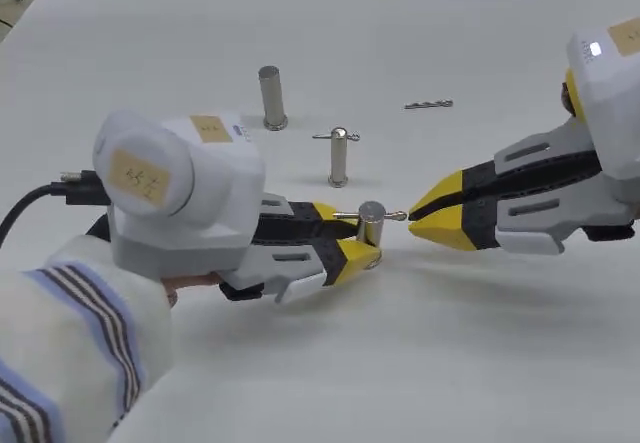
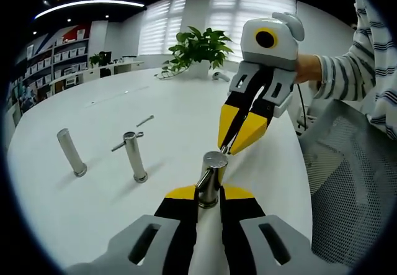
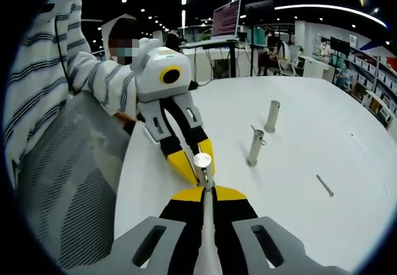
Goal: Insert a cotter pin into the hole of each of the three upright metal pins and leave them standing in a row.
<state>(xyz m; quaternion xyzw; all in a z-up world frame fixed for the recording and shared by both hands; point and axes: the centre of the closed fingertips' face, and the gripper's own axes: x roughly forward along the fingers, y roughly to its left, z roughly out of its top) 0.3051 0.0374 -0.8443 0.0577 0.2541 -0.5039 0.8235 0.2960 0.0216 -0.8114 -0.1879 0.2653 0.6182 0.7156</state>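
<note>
Steel pin [image 1: 372, 221] clamped upright, cotter pin [image 1: 396, 216] through its hole.
Left gripper [image 1: 365, 245] has its fingers closed on the steel pin's shaft, upright on the white bench [image 1: 300, 363]; just right, the right gripper [image 1: 418, 218] pinches the cotter pin's end, fingers nearly shut. Beyond the fingers stand a bare pin [image 1: 271, 96] and a pinned pin [image 1: 339, 158].
</note>
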